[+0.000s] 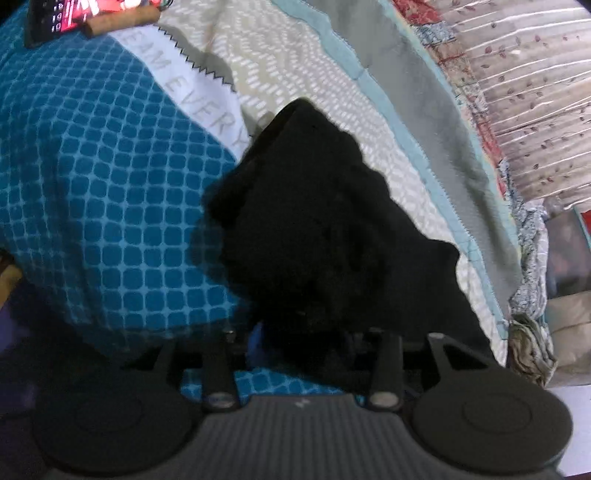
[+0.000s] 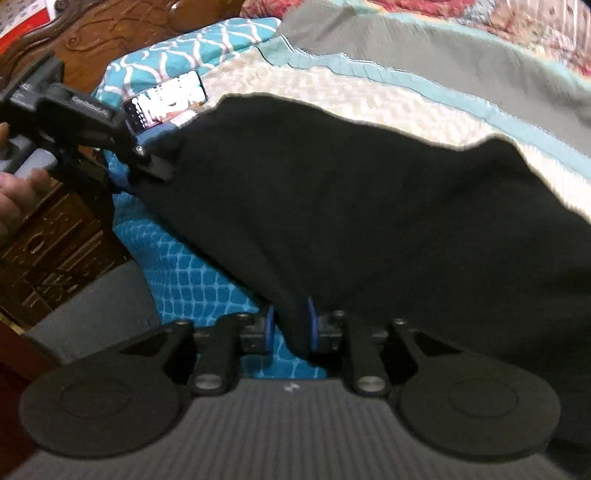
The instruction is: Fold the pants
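The black pants (image 1: 325, 221) lie bunched on the bed, across a blue checked blanket (image 1: 92, 184) and a cream quilt (image 1: 295, 74). My left gripper (image 1: 299, 339) is buried in one end of them: one blue pad shows and cloth hides the other finger. In the right wrist view the pants (image 2: 369, 221) spread wide. Their near edge runs straight from the left gripper (image 2: 159, 166), held by a person's hand (image 2: 14, 206), down to my right gripper (image 2: 291, 326). The right gripper's blue pads pinch a fold of that edge.
A phone (image 2: 166, 99) with a lit screen lies on the blanket beyond the pants, beside a patterned teal pillow (image 2: 184, 48). A carved wooden headboard (image 2: 129, 22) stands behind and to the left. The quilt's edge (image 1: 517, 258) drops off at the right.
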{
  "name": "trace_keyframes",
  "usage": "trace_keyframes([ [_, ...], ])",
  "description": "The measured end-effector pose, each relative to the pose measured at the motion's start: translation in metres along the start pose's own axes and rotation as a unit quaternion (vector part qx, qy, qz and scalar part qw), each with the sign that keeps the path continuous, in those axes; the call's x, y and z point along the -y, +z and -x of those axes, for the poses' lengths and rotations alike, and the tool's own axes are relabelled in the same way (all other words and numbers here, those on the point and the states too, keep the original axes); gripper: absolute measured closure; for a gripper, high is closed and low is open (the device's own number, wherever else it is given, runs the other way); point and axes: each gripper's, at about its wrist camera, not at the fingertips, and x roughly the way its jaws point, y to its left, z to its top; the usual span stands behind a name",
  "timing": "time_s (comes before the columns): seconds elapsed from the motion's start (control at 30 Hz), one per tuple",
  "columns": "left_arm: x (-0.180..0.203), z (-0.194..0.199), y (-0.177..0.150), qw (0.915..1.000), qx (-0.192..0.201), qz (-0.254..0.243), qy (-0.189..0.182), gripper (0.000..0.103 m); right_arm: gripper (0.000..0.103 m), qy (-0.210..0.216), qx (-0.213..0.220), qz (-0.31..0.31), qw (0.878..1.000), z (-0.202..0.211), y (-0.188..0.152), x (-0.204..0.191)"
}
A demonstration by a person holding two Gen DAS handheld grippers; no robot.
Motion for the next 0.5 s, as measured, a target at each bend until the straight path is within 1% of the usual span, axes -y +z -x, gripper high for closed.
trace_keyframes([
  [0.03,0.002,0.009,0.001,0.9999,0.013,-0.01,-0.003,0.06,0.072,0.011,0.006,-0.015,1.0,0.004,0.004,0.0],
  [0.07,0.002,0.018,0.002,0.9995,0.027,-0.018,-0.004,0.057,0.06,0.023,0.013,-0.029,0.999,0.008,0.008,0.002],
  [0.1,0.003,0.027,0.003,0.9988,0.041,-0.025,-0.006,0.055,0.054,0.029,0.029,-0.042,0.998,0.016,0.012,0.002],
  [0.17,0.001,0.049,0.009,0.9964,0.074,-0.035,-0.022,0.053,0.054,0.035,0.063,-0.06,0.996,0.029,0.016,0.003],
  [0.2,0.0,0.058,0.013,0.9949,0.091,-0.037,-0.026,0.049,0.054,0.036,0.072,-0.071,0.994,0.033,0.017,0.005],
  [0.23,-0.002,0.067,0.017,0.9928,0.112,-0.037,-0.023,0.044,0.054,0.035,0.079,-0.083,0.993,0.035,0.018,0.006],
  [0.3,-0.003,0.072,0.028,0.9899,0.137,-0.035,-0.002,0.038,0.054,0.038,0.089,-0.109,0.989,0.037,0.019,0.007],
  [0.37,-0.005,0.065,0.039,0.9888,0.142,-0.045,0.009,0.029,0.054,0.038,0.088,-0.132,0.987,0.032,0.018,0.007],
  [0.4,-0.008,0.057,0.044,0.9893,0.137,-0.051,0.009,0.014,0.054,0.034,0.083,-0.14,0.986,0.029,0.016,0.005],
  [0.43,-0.011,0.045,0.05,0.9909,0.125,-0.048,0.014,0.008,0.054,0.03,0.075,-0.147,0.986,0.024,0.017,0.003],
  [0.47,-0.014,0.036,0.052,0.9929,0.111,-0.041,0.013,0.008,0.054,0.028,0.068,-0.151,0.986,0.019,0.019,0.002],
  [0.5,-0.016,0.025,0.054,0.9951,0.092,-0.037,0.004,0.008,0.054,0.028,0.062,-0.153,0.986,0.015,0.02,0.0],
])
